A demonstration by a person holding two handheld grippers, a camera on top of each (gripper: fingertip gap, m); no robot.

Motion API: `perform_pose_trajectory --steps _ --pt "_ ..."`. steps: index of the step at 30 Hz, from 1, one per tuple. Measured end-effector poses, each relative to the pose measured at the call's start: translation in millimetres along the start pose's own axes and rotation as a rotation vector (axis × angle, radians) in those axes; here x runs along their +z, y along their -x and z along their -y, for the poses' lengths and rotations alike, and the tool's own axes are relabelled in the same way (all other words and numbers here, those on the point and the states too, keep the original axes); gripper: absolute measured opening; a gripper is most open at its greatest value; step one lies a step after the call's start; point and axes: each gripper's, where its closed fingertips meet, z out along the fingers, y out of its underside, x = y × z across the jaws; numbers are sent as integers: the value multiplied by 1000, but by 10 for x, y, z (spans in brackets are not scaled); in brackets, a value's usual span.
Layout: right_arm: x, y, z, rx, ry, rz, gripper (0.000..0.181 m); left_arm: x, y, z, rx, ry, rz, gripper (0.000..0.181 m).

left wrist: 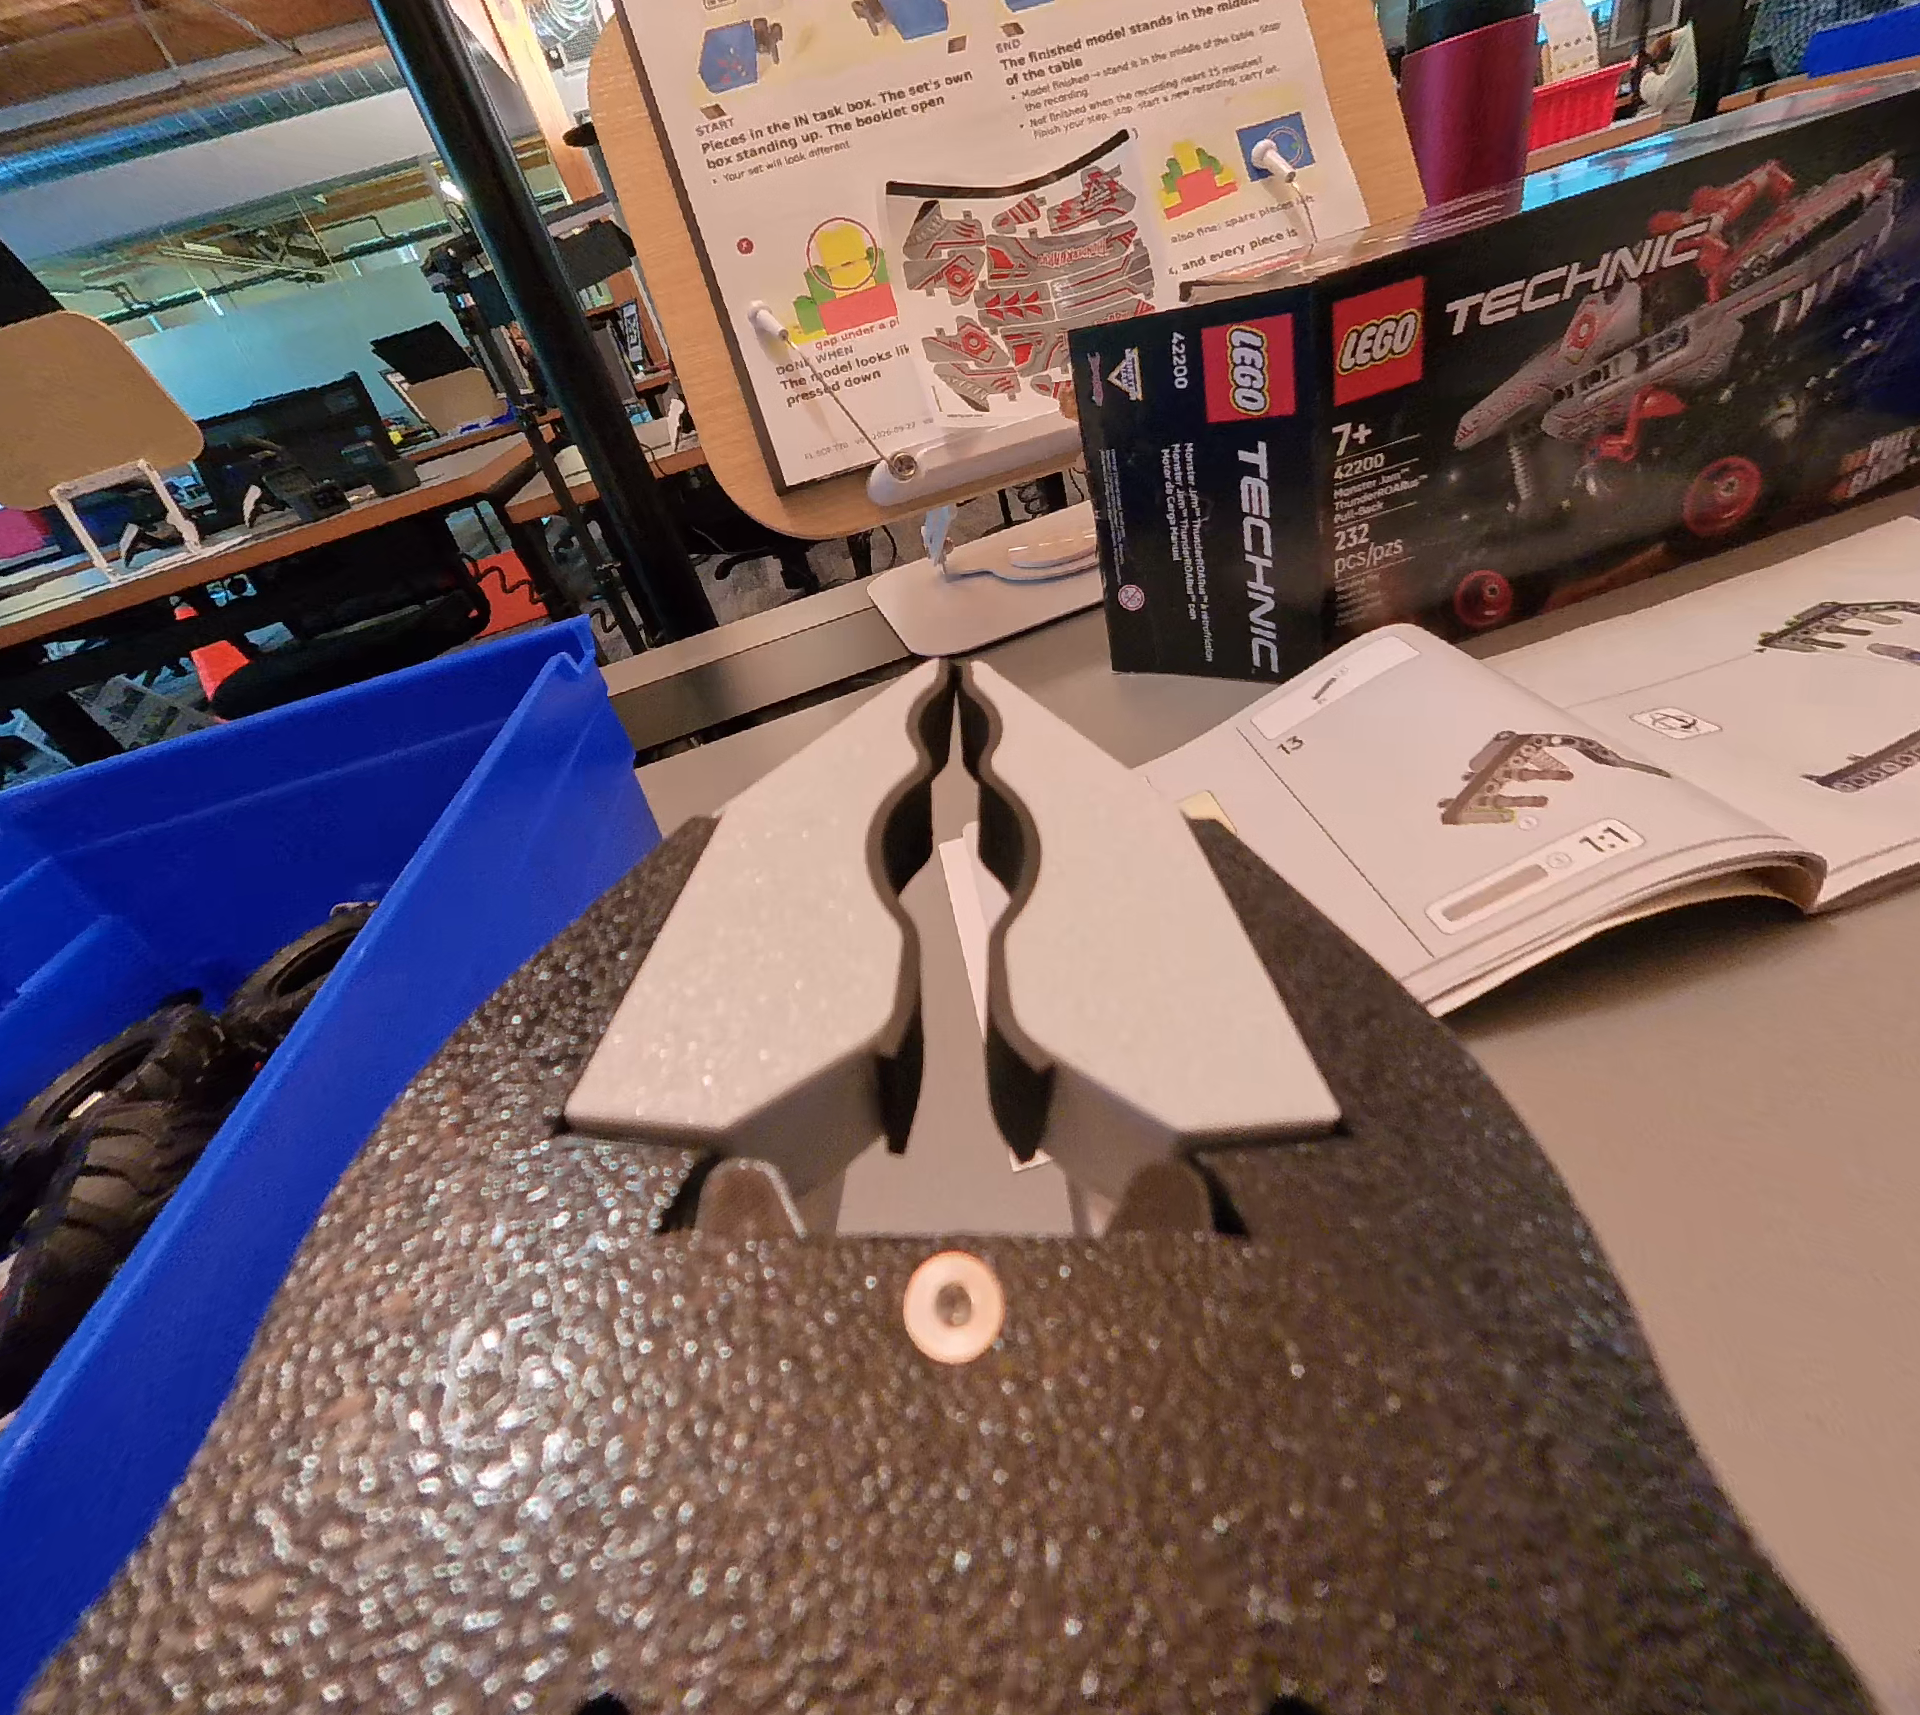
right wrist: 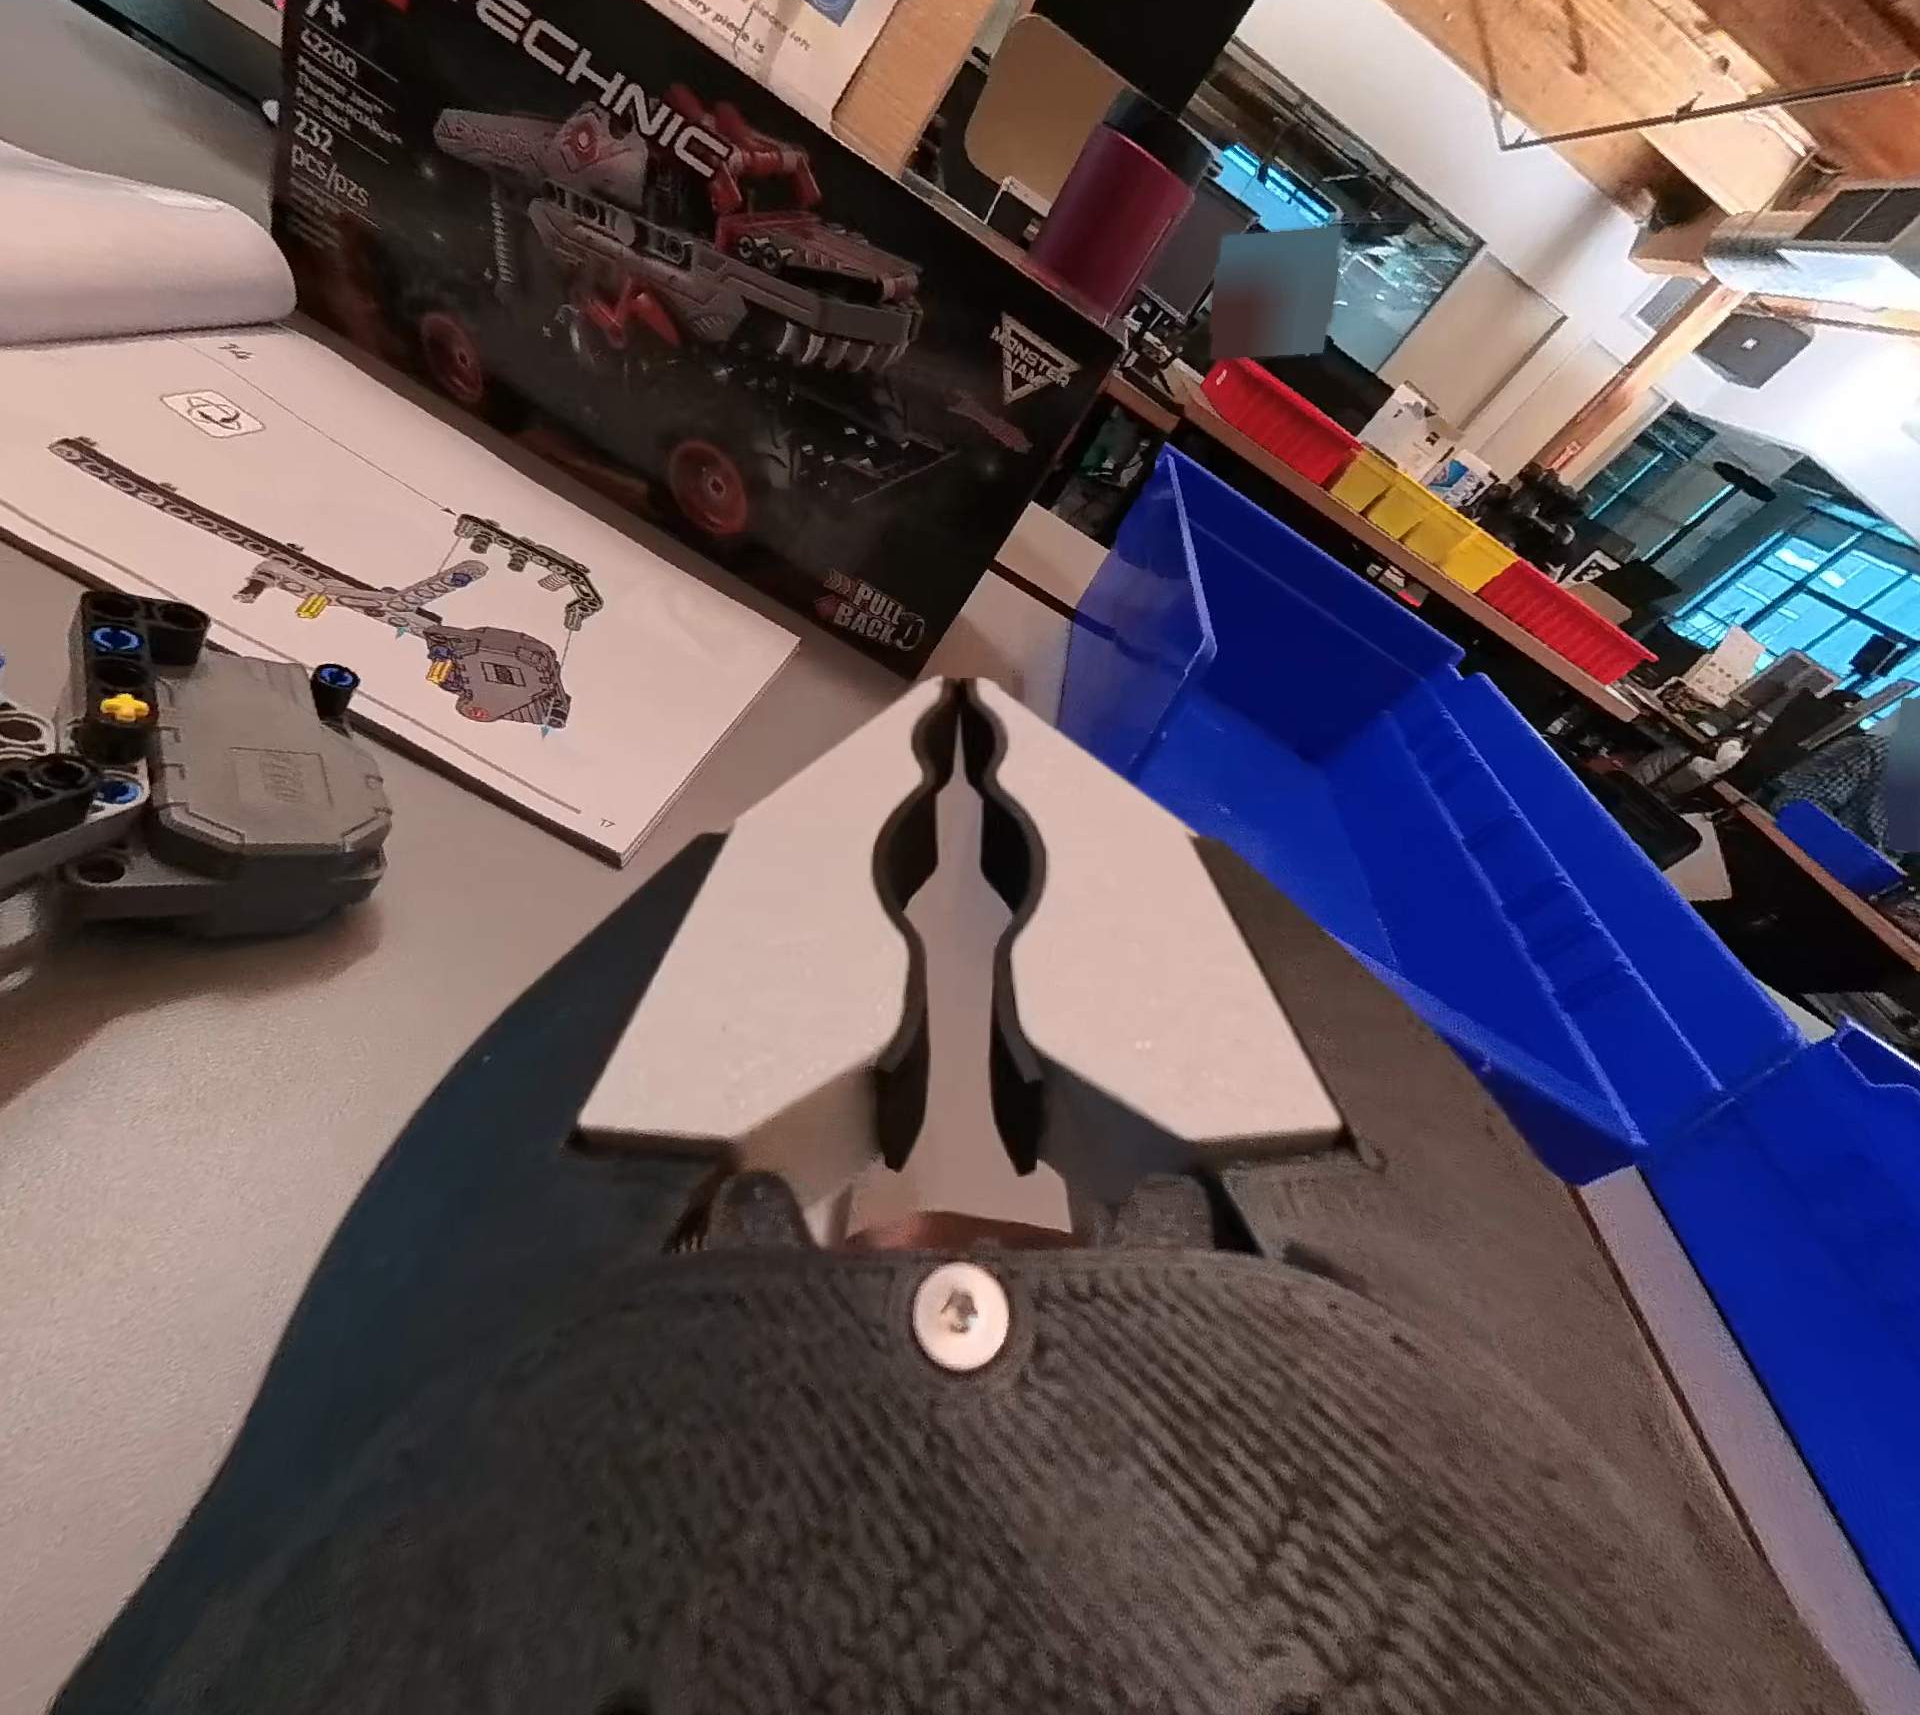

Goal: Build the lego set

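My left gripper (left wrist: 956,678) is shut with its tips together, and nothing shows between them. It hovers over the grey table beside a blue bin (left wrist: 312,886) that holds black tyres (left wrist: 114,1115). My right gripper (right wrist: 958,697) is shut too, tips touching, nothing between them. A partly built grey and black model (right wrist: 208,792) with blue and yellow pins lies on the table at the left of the right wrist view. The open instruction booklet (right wrist: 364,564) lies behind it and also shows in the left wrist view (left wrist: 1507,813).
The black set box (right wrist: 665,294) stands upright behind the booklet, also seen in the left wrist view (left wrist: 1455,439). A second blue bin (right wrist: 1455,834) sits right of my right gripper. An instruction sheet on a stand (left wrist: 935,138) rises at the table's far edge. The tips of one gripper are about 40 cm away from the tips of the other.
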Motion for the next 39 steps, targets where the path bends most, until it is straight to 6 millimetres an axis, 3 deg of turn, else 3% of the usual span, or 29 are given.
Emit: perform_pose_trajectory --steps 39 --pt "45 137 -56 -86 37 47 10 5 -60 -11 20 8 -28 0"
